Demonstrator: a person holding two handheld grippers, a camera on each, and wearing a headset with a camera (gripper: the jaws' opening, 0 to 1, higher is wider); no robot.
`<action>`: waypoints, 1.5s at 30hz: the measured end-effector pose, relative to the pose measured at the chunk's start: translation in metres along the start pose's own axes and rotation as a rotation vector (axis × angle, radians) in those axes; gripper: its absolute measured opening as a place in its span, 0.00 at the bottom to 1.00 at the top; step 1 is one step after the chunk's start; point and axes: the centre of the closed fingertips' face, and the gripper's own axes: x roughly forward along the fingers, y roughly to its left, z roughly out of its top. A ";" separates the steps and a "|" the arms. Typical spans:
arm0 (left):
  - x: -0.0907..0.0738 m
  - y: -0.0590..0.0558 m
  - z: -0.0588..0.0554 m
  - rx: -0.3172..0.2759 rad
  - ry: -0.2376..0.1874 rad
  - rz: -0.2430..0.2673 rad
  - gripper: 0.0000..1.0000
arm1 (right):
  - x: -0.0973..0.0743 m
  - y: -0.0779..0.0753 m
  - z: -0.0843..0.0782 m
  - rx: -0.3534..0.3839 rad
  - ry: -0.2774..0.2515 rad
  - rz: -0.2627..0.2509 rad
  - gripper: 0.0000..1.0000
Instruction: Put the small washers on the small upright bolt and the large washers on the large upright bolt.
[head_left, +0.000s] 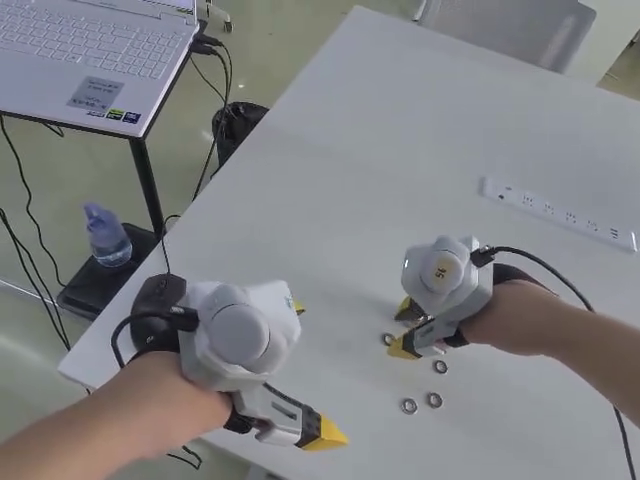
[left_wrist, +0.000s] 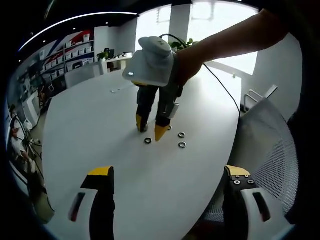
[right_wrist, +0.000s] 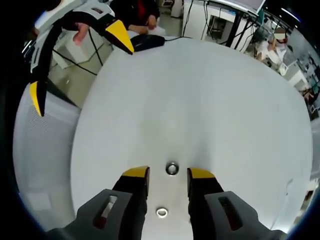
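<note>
While the left gripper sits spread wide, near left, the right gripper hangs spread over a washer and should pinch it next

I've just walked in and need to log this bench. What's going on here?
A person holds a tool in each hand over a white table. The right tool sits low over a few loose washers. Its jaws are open on either side of one washer, which lies flat on the table and is not gripped. The left tool hangs open near the table's edge, holding nothing.
</note>
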 end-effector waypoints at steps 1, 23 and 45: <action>0.000 0.000 -0.001 0.003 0.002 -0.001 0.90 | 0.001 0.000 0.000 -0.003 0.000 0.000 0.31; 0.004 -0.003 -0.006 -0.010 0.013 -0.032 0.86 | 0.017 -0.001 -0.008 -0.077 0.060 -0.009 0.24; 0.004 -0.001 -0.008 -0.018 0.019 -0.028 0.84 | 0.019 0.000 -0.007 -0.086 0.048 -0.011 0.18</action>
